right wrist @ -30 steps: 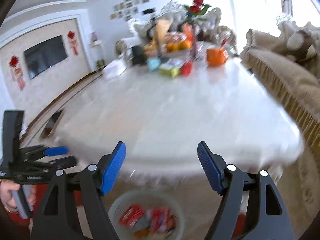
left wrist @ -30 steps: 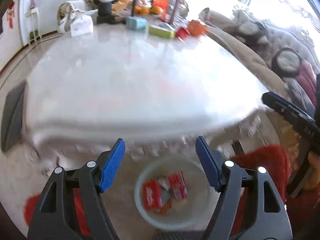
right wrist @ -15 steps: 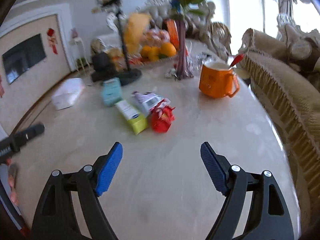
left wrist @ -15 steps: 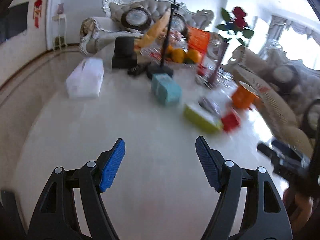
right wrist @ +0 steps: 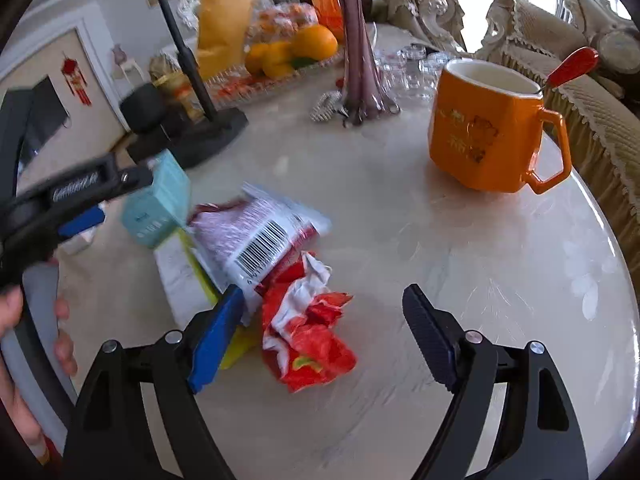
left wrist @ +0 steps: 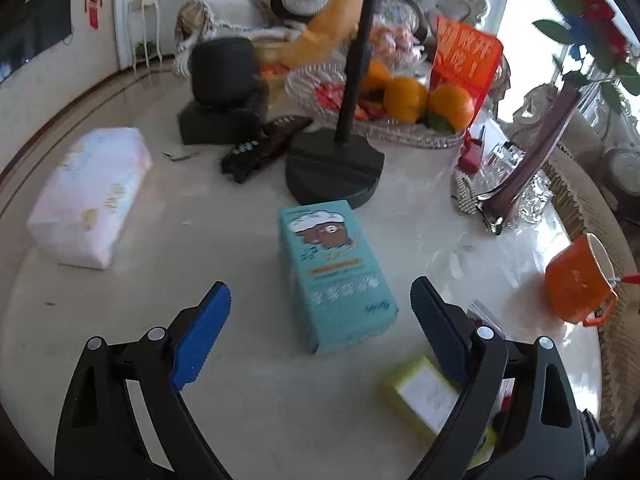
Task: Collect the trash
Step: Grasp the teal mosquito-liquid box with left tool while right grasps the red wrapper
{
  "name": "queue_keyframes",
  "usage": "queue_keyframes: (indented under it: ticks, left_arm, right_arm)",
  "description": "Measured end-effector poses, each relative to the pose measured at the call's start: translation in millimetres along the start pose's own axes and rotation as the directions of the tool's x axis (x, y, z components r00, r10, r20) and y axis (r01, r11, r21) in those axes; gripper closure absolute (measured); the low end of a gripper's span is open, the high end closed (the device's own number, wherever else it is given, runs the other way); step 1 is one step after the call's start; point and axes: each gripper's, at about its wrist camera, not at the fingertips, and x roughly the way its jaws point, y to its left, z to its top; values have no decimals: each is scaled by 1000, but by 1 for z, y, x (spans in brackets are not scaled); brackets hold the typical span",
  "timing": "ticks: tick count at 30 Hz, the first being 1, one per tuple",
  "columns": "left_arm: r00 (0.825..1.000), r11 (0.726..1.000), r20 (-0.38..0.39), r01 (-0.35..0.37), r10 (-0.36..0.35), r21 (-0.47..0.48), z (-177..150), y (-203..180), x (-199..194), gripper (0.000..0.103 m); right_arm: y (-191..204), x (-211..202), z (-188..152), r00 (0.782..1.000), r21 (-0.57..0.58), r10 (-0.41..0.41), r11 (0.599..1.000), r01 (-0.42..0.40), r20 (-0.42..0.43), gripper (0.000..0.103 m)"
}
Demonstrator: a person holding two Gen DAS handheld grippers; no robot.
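Note:
A teal carton [left wrist: 334, 270] lies flat on the marble table, just ahead of my open, empty left gripper [left wrist: 320, 320]; it also shows in the right wrist view [right wrist: 158, 204]. A yellow-green box [left wrist: 428, 394] lies by the left gripper's right finger and shows in the right wrist view [right wrist: 188, 276]. A crumpled red wrapper [right wrist: 310, 332] lies between the fingers of my open, empty right gripper [right wrist: 324, 336]. A white and red barcode wrapper [right wrist: 260, 240] lies just beyond it, over the yellow-green box. The left gripper [right wrist: 76, 196] shows at the left of the right wrist view.
An orange mug [right wrist: 490, 132] with a red-handled spoon stands at the right. A purple vase [right wrist: 358, 40], a black stand base [left wrist: 334, 168], a glass fruit tray with oranges [left wrist: 404, 98], a tissue pack [left wrist: 90, 196] and a remote [left wrist: 264, 148] stand farther back. A sofa [right wrist: 560, 52] borders the table's right edge.
Both grippers rose from the floor bin and moved forward over the table to the clutter. The carton and wrappers are now close in front of the open jaws.

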Motion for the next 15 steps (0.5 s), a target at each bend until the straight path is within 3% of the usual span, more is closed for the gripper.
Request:
queue_keyframes:
  ticks: [5,11,13,15]
  left_arm:
    - [998,999,-37,-45,44,-23,6,-7,29,14]
    - [993,997,-91,-72,69,-35,0,-2,50,14]
    - [995,997,-74,-74,73,-2,-4,-4,50,14]
    - [994,995,-67,-84,87,46,-8,-8,51,16]
  right_arm:
    - [0,5,0,999,-39,-33,999,33,-4,25]
    - [1,7,1,1000,-61,-18,998,18,-2,27]
    - [2,7,1,1000,-83,-19,996,18,-6,38]
    - [4,6,1,1000,-97,-1,995,0,-13,54]
